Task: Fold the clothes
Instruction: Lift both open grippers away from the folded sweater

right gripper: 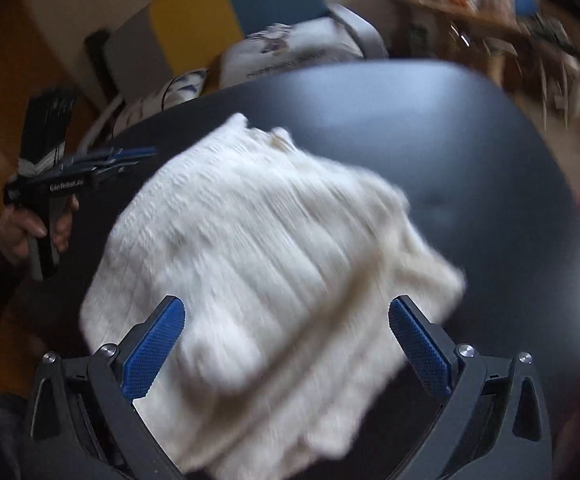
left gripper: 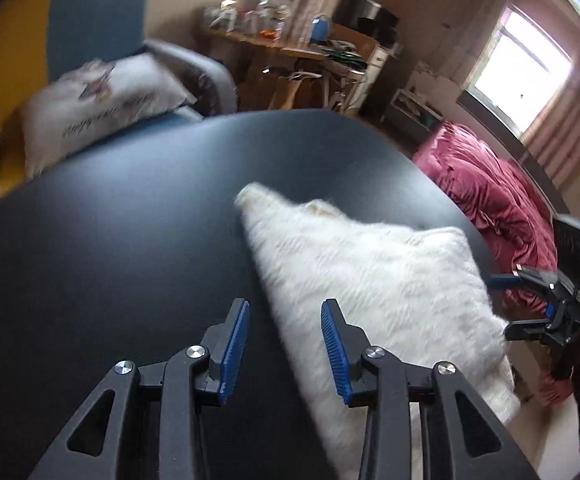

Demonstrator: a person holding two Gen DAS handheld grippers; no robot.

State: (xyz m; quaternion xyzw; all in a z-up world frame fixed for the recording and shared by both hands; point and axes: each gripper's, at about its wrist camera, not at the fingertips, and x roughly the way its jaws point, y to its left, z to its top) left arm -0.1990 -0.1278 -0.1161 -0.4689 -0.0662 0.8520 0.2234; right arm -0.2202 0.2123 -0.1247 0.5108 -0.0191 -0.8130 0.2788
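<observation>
1. Lying on a dark table (left gripper: 110,208) is a white fluffy sweater (left gripper: 369,280), folded into a thick, soft bundle with fuzzy ribbed knit.
2. Its near part hangs over the table edge closest to the person, and one pointy corner sticks out toward the middle of the table.
3. The table top is smooth and a bit shiny, with rounded corners.
4. The left gripper (left gripper: 286,344) is black with bumpy blue pads (left gripper: 236,352). Its jaws stand apart with nothing pinched; only the sweater's slanted edge lies below the gap.
5. The right gripper (right gripper: 286,344) has its jaws spread wide. The sweater lies under and between them, but the pads (right gripper: 154,348) do not squeeze it.
6. A hand (right gripper: 30,228) holds the left gripper by its grip, just beside the sweater's side.
7. Lots of bare table lies beyond and beside the sweater.
8. Past the table are a blue chair (left gripper: 94,20) with a white pillow (left gripper: 102,108), a crumpled red blanket (left gripper: 497,200) and a messy wooden desk (left gripper: 282,48).
</observation>
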